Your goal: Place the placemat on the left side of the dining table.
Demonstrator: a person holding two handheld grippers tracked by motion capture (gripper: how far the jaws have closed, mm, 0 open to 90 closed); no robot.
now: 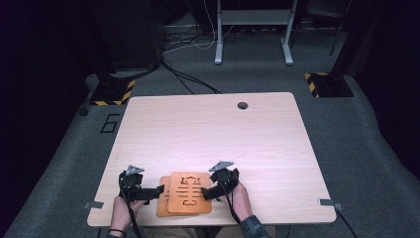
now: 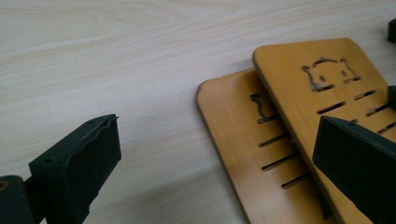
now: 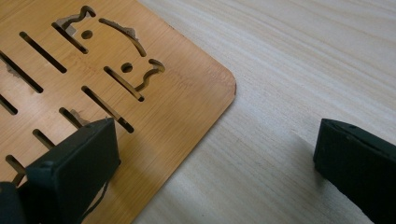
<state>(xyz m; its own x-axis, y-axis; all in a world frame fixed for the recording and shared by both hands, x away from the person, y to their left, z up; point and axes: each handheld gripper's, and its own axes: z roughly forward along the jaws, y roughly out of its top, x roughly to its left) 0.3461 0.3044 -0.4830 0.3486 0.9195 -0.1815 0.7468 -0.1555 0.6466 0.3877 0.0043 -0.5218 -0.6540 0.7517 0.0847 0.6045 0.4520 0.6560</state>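
At the near edge of the table [image 1: 208, 124], at six o'clock, two hands come in from below, each holding a black gripper. The left gripper [image 1: 148, 191] sits at about seven o'clock, its jaws wide apart and holding nothing; in the left gripper view one jaw hangs over bare wood and the other over the boards. The right gripper [image 1: 210, 191] sits at about five o'clock, jaws likewise spread and empty (one above the top board's corner, one above the tabletop, in the right gripper view).

Between the two grippers lie two thin orange-brown wooden boards, stacked flat. The upper board [image 1: 189, 192] has slots and a cat-face cutout, and it is shifted toward three o'clock, leaving a strip of the lower board [image 1: 162, 198] bare on the nine o'clock side.

Farther off, near twelve o'clock, a round cable hole [image 1: 242, 105] is set in the tabletop. Beyond the table lie grey carpet [image 1: 346, 129] and metal frame legs [image 1: 252, 34].
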